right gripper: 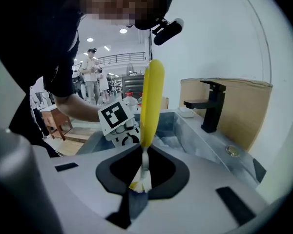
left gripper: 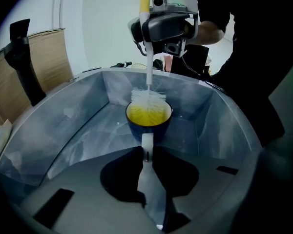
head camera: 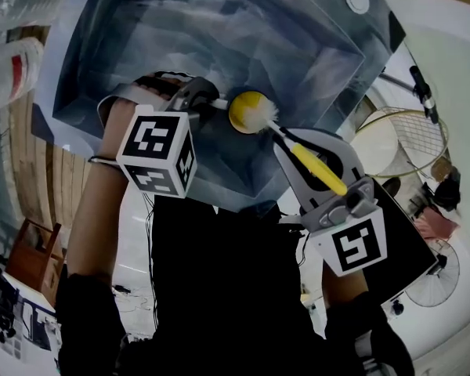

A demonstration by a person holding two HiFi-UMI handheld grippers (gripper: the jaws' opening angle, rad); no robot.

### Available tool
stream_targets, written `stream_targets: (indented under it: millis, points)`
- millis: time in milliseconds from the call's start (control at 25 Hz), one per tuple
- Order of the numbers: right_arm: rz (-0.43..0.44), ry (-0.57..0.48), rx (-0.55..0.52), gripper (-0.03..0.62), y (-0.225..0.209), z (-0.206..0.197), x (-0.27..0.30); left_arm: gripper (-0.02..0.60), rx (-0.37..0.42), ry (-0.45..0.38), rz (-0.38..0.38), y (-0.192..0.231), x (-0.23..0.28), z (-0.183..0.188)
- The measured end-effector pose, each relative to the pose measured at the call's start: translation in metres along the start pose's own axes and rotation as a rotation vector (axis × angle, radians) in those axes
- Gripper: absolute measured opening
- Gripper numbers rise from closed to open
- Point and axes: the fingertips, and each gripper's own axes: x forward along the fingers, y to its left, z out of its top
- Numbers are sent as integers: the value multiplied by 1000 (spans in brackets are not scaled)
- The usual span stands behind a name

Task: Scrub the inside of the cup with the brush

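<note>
Down in the grey-blue sink (head camera: 102, 61), the left gripper (left gripper: 146, 152) is clenched on the white handle of the blue cup (left gripper: 158, 126). The right gripper (right gripper: 145, 165) grasps the yellow-handled brush (left gripper: 148, 97), whose white bristles sit inside the cup's yellow interior.

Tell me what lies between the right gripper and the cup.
The brush: its yellow handle is clamped in the jaws of the right gripper, and its white stem and bristles reach into the cup. Head and left gripper views show it.
</note>
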Motion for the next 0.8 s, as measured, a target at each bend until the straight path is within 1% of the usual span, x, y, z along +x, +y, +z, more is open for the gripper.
stream_targets:
  millis: [240, 320, 400, 520, 680, 800]
  points:
    - [-14, 39, -42, 46, -3, 31, -50, 75, -7, 3, 1, 1, 0, 0]
    - [-4, 53, -54, 46, 1, 35, -55, 74, -11, 1, 3, 1, 0, 0]
    - [28, 67, -59, 44, 10, 28, -48, 74, -17, 2, 2, 1, 0, 0]
    - [69, 82, -30, 44, 19, 8, -32, 74, -28, 5, 5, 1, 0, 0]
    - [86, 74, 8, 44, 20, -14, -13, 74, -30, 12, 10, 2, 0, 1]
    - [78, 82, 36, 44, 14, -19, -13, 74, -27, 20, 7, 1, 0, 0]
